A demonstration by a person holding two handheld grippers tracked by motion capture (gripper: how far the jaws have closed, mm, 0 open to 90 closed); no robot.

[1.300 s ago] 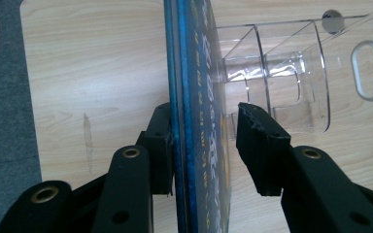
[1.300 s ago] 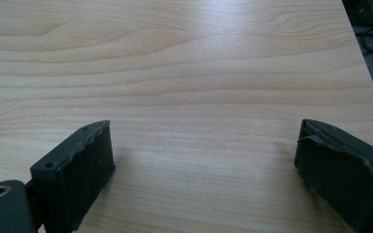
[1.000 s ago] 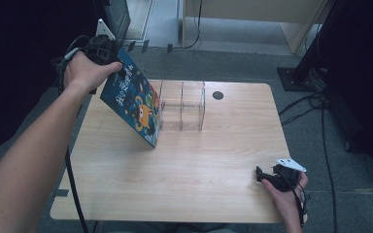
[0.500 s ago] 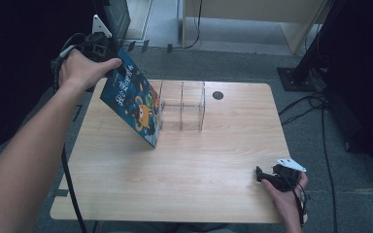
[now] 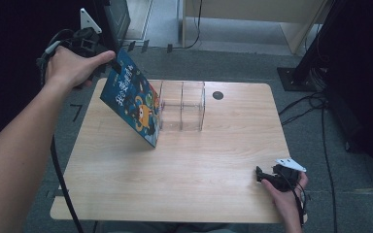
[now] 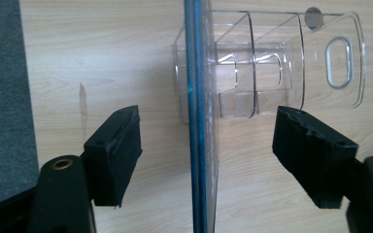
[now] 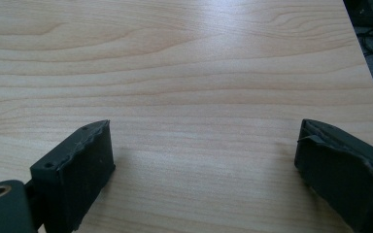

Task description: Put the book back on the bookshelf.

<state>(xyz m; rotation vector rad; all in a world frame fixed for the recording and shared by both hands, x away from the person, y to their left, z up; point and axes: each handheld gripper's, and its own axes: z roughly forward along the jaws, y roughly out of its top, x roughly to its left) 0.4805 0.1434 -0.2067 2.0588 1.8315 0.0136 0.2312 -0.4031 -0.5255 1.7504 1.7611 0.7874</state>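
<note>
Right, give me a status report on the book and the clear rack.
Done: the book stands tilted, its lower corner down on the table by the left end of the clear rack.
In hand: the left tongs are open and straddle the book's edge without clamping it. The right tongs sit open over bare table.
Left: probably standing the book in a compartment, since the compartments look empty.

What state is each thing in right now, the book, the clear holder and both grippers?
Book: standing tilted on the table, its lower corner down, leaning at the clear holder's left end.
Clear holder: upright on the table, compartments empty.
Left gripper: open, jaws apart either side of the book's edge, not clamped.
Right gripper: open, nothing between its jaws, low over bare table.
</note>
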